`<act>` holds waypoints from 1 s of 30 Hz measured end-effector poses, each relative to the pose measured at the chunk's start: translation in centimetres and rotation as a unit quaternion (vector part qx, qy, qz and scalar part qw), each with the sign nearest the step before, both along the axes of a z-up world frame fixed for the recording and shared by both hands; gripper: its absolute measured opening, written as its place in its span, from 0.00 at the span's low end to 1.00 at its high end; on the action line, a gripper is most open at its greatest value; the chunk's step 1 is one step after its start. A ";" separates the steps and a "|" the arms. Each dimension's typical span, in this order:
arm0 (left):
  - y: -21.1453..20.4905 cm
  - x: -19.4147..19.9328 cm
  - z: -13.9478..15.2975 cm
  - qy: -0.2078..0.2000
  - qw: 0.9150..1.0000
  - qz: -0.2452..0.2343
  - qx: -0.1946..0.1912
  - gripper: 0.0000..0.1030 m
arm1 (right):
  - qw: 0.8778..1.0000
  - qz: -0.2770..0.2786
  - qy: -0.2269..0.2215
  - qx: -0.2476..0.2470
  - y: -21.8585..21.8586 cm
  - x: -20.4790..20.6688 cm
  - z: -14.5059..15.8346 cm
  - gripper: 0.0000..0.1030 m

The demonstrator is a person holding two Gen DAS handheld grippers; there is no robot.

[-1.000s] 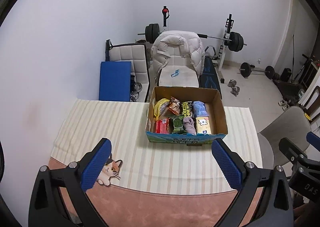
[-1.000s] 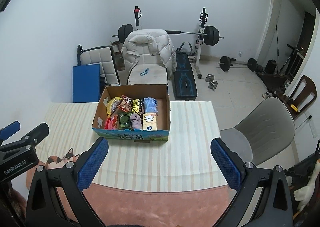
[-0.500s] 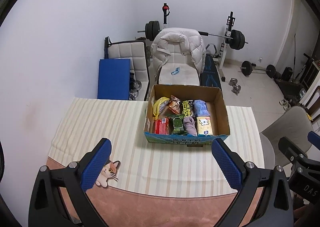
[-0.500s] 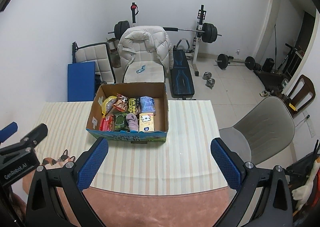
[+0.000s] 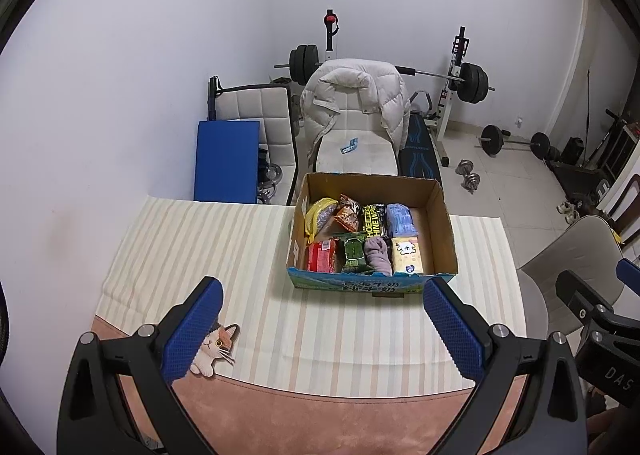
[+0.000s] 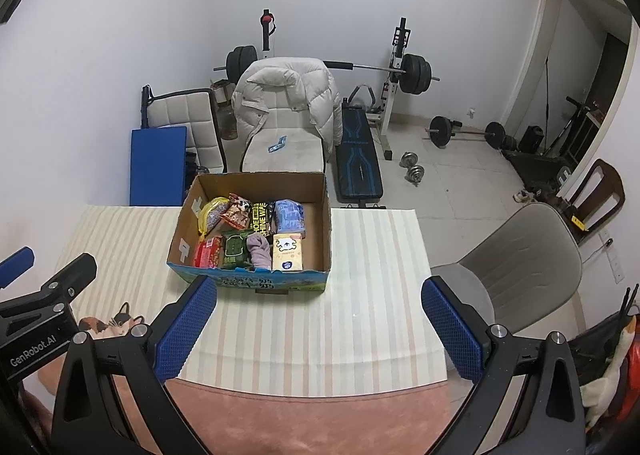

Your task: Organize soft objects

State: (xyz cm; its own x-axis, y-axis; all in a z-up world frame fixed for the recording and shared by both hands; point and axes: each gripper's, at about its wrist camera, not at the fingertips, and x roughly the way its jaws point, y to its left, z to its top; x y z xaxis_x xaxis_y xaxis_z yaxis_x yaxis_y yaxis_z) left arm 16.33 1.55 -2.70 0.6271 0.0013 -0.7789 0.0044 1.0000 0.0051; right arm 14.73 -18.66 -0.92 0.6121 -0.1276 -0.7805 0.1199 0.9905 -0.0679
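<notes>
Both grippers hang above the near edge of the table with nothing between their blue textured pads. The left gripper (image 5: 320, 329) has its jaws spread wide, and the right gripper (image 6: 318, 327) is spread just as wide; neither touches anything.

Ahead of them, on a cream striped tablecloth (image 5: 192, 255), stands an open brown cardboard box with a blue printed front panel (image 5: 440, 231). It sits on the far half of the table, its back wall at the far edge. The soft things lie packed against the box's left side in two rows, leaving a bare strip of floor along the right wall. In the back row are a yellow mesh-fronted pouch (image 5: 320, 213), a brown snack bag (image 5: 348, 215), a black packet with yellow-green lettering (image 5: 374, 221) and a light blue soft pack (image 5: 402, 219). In the front row are a red packet (image 5: 322, 261), a dark green packet (image 5: 354, 255), a rolled mauve cloth (image 5: 378, 259) and a pale yellow tissue pack with a cartoon face (image 5: 406, 259).

A cat-shaped print (image 5: 214, 347) shows on the pink mat at the near left corner, just beside the left gripper's left finger. Behind the table a white puffer jacket (image 5: 356, 95) is draped over a pale chair, and a grey chair (image 6: 516, 267) stands at the table's right.
</notes>
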 end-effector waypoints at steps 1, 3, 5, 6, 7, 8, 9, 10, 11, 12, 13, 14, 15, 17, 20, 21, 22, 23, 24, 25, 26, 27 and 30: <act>0.0 0.0 0.0 0.000 1.000 -0.001 0.000 1.00 | 1.000 0.000 0.000 0.000 0.0 0.0 0.0 1.00; 0.0 0.0 0.0 0.001 1.000 -0.001 -0.001 1.00 | 1.000 -0.001 0.001 0.000 0.0 0.0 0.0 1.00; 0.0 -0.2 0.0 0.001 1.000 -0.001 -0.002 1.00 | 1.000 0.000 0.002 0.000 0.0 0.0 0.0 1.00; 0.1 -0.2 0.1 0.001 1.000 0.000 -0.001 1.00 | 1.000 0.000 0.002 -0.001 0.1 -0.1 0.1 1.00; 0.1 -0.2 0.1 0.001 1.000 -0.001 -0.001 1.00 | 1.000 -0.001 0.001 -0.004 0.1 -0.2 0.2 1.00; 0.1 -0.2 0.1 0.001 1.000 0.000 -0.003 1.00 | 1.000 -0.001 0.000 -0.005 0.1 -0.2 0.3 1.00; 0.2 -0.2 0.1 0.000 1.000 0.000 -0.003 1.00 | 1.000 0.000 -0.001 -0.006 0.2 -0.3 0.4 1.00; 0.2 -0.2 0.2 0.000 1.000 -0.001 -0.003 1.00 | 1.000 0.000 -0.002 -0.006 0.1 -0.4 0.5 1.00; 0.2 -0.2 0.2 0.000 1.000 -0.001 -0.003 1.00 | 1.000 0.000 -0.003 -0.006 0.1 -0.4 0.5 1.00; 0.2 -0.2 0.2 0.000 1.000 -0.001 -0.002 1.00 | 1.000 -0.001 -0.004 -0.007 0.1 -0.4 0.6 1.00; 0.2 -0.2 0.2 -0.001 1.000 0.000 -0.003 1.00 | 1.000 -0.001 -0.005 -0.007 0.1 -0.5 0.7 1.00; 0.2 -0.3 0.2 -0.001 1.000 -0.001 -0.003 1.00 | 1.000 -0.001 -0.006 -0.008 0.1 -0.6 0.7 1.00; 0.2 -0.3 0.3 -0.002 1.000 -0.002 -0.003 1.00 | 1.000 0.000 -0.007 -0.009 0.1 -0.6 0.9 1.00; 0.1 -0.4 0.4 -0.005 1.000 -0.004 -0.002 1.00 | 1.000 0.000 -0.010 -0.008 0.0 -0.8 1.0 1.00; 0.1 -0.6 0.7 -0.008 1.000 -0.005 -0.003 1.00 | 1.000 0.000 -0.013 -0.010 0.0 -0.8 1.3 1.00; 0.1 -0.6 0.8 -0.009 1.000 -0.005 -0.003 1.00 | 1.000 0.000 -0.015 -0.010 0.0 -0.9 1.5 1.00; 0.1 -0.6 0.8 -0.010 1.000 -0.006 -0.003 1.00 | 1.000 0.000 -0.016 -0.010 -0.1 -1.0 1.6 1.00; 0.0 -0.7 0.9 -0.011 1.000 -0.007 -0.003 1.00 | 1.000 0.000 -0.017 -0.011 -0.1 -1.1 1.7 1.00; 0.0 -0.8 0.9 -0.012 1.000 -0.007 -0.003 1.00 | 1.000 -0.001 -0.018 -0.011 -0.1 -1.1 1.8 1.00; 0.0 -0.9 1.0 -0.013 1.000 -0.007 -0.003 1.00 | 1.000 -0.001 -0.019 -0.011 -0.2 -1.2 1.8 1.00; -0.1 -0.9 1.1 -0.014 1.000 -0.008 -0.003 1.00 | 1.000 -0.001 -0.019 -0.011 -0.2 -1.2 1.9 1.00; -0.1 -1.0 1.1 -0.014 1.000 -0.008 -0.004 1.00 | 1.000 -0.001 -0.019 -0.011 -0.2 -1.2 1.9 1.00; -0.1 -1.0 1.2 -0.015 1.000 -0.008 -0.003 1.00 | 1.000 -0.001 -0.019 -0.011 -0.3 -1.2 2.0 1.00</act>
